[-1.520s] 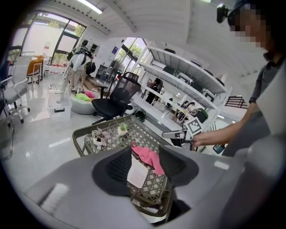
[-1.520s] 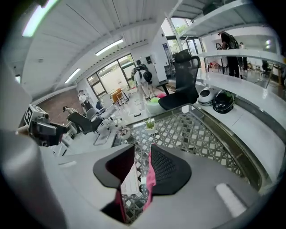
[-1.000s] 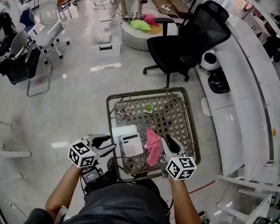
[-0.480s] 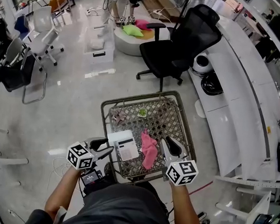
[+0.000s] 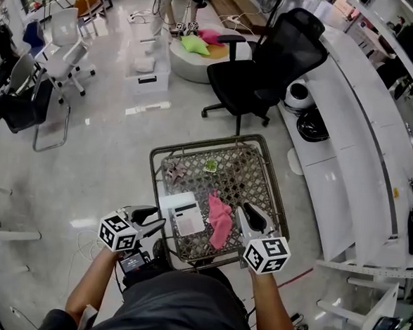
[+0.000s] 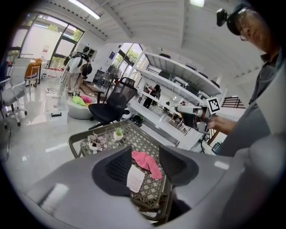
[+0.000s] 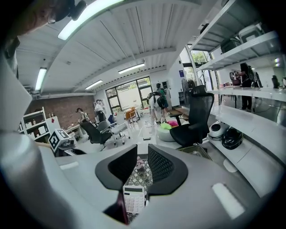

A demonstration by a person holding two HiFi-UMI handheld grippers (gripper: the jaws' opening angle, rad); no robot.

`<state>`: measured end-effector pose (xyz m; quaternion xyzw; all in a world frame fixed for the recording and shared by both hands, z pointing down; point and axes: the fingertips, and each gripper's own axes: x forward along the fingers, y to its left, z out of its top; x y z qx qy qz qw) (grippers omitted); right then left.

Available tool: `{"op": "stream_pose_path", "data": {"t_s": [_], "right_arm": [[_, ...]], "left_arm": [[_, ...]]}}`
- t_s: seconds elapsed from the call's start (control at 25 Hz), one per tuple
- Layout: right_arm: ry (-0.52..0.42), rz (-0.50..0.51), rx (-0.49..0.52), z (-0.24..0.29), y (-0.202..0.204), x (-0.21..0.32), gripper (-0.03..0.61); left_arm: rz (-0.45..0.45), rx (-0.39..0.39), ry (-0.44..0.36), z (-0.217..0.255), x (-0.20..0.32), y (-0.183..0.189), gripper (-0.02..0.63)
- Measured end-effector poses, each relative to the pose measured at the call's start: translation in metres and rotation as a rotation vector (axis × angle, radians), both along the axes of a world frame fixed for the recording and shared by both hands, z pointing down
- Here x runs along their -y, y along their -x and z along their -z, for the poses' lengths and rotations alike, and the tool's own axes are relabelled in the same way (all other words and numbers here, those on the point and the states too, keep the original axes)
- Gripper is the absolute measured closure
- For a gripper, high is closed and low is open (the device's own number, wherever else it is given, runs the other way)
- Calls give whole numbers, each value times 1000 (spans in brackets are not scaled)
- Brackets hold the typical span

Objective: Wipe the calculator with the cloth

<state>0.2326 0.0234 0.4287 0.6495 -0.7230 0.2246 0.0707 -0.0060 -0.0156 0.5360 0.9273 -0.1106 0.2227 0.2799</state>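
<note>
Held the left gripper [image 5: 157, 219] by the near left side of the wire table [image 5: 252, 174], jaws spread wide with nothing between them. Saw the white calculator [image 5: 190, 222] lying flat on the table, and the pink cloth [image 5: 220, 222] lying just to its right. Held the right gripper [image 5: 244, 211] just beside the cloth, jaws nearly together with a thin gap and nothing squeezed in it.

White calculator [image 5: 188, 219] flat, face up; pink cloth [image 5: 220, 222] crumpled beside.

Lattice-top table [image 5: 248, 172], small green plant [image 5: 210, 166] on it, black office chair [image 5: 270, 63], long white counter [image 5: 355, 157]
</note>
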Motion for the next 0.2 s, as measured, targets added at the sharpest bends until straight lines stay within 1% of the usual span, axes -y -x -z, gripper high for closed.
{"op": "stream_pose_path", "data": {"t_s": [0.2], "right_arm": [[2, -7, 4, -5, 0, 1, 502]], "left_arm": [[13, 21, 18, -12, 0, 5, 377]]}}
